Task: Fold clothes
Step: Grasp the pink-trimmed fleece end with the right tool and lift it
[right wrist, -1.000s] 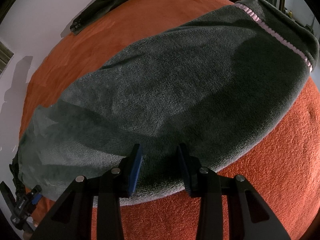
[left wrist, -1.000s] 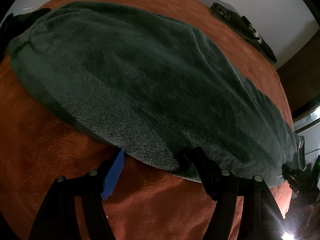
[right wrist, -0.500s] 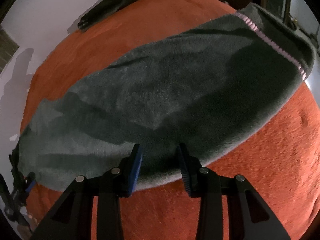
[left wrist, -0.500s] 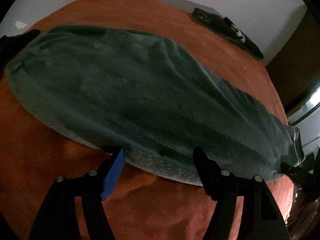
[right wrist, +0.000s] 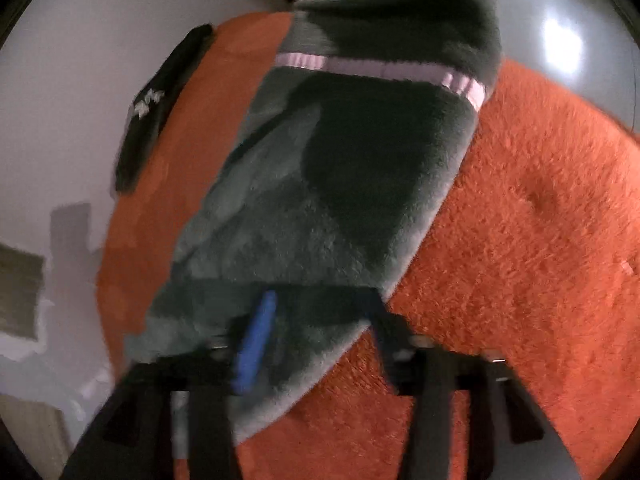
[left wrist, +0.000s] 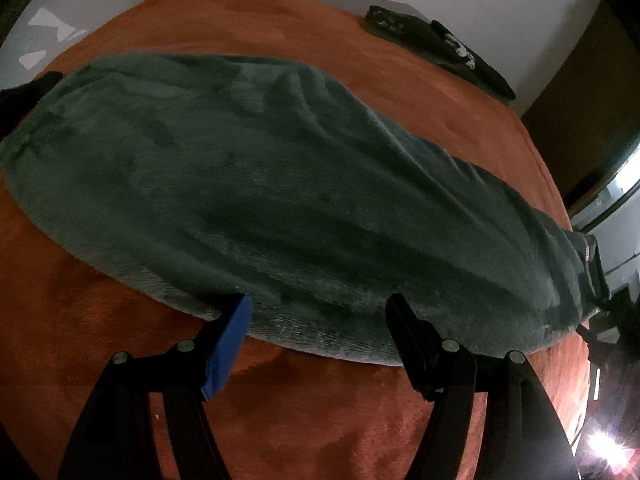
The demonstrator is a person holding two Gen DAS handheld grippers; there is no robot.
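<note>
A dark green fleece garment [left wrist: 304, 200] lies spread lengthwise on an orange blanket [left wrist: 352, 420]. My left gripper [left wrist: 320, 316] stands open at its near long edge, and the fabric's hem runs between the two fingertips without being pinched. In the blurred right wrist view the same garment [right wrist: 360, 184] stretches away, with a pink band [right wrist: 384, 70] across its far end. My right gripper [right wrist: 320, 314] is open over the near end of the garment, fingers apart with fleece lying between and under them.
A black garment [left wrist: 440, 52] with white print lies at the blanket's far edge by the white wall, and shows in the right wrist view as a black garment [right wrist: 156, 108]. Bare orange blanket [right wrist: 540, 240] stretches to the right. A bright light [left wrist: 608, 444] glares at lower right.
The left gripper has drawn back a little from the garment's edge. The right wrist view has swung sharply and now looks along the garment's length; its jaws stand slightly wider.
</note>
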